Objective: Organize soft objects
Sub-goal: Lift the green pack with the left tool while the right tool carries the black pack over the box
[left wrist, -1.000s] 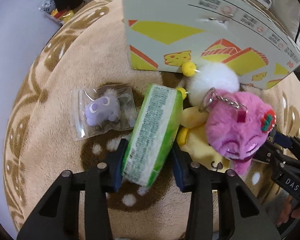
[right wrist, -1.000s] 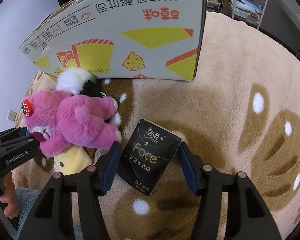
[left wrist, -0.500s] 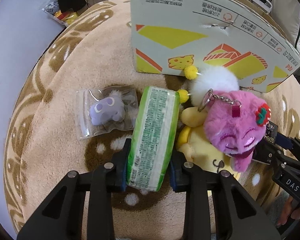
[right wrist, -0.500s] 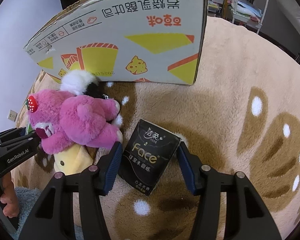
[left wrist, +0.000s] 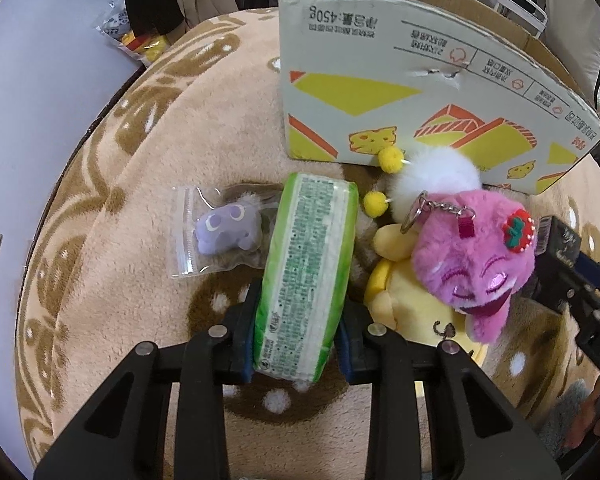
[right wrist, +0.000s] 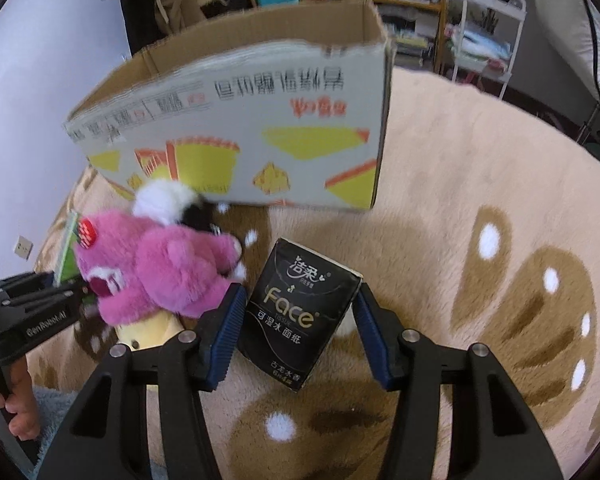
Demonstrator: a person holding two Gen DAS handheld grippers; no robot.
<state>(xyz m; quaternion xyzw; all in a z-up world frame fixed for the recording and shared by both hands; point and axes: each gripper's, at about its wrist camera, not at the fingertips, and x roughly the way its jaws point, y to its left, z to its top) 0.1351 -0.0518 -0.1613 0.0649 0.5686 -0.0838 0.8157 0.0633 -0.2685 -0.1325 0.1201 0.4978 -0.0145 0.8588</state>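
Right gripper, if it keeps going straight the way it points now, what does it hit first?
The right gripper is closed on the black tissue pack, so the pack leads. Straight ahead lies the beige rug, then probably the cardboard box wall, though depth is unclear.

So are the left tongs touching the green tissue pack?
Touching. The left wrist view shows both pads of the left tongs pressed against the sides of the green tissue pack.
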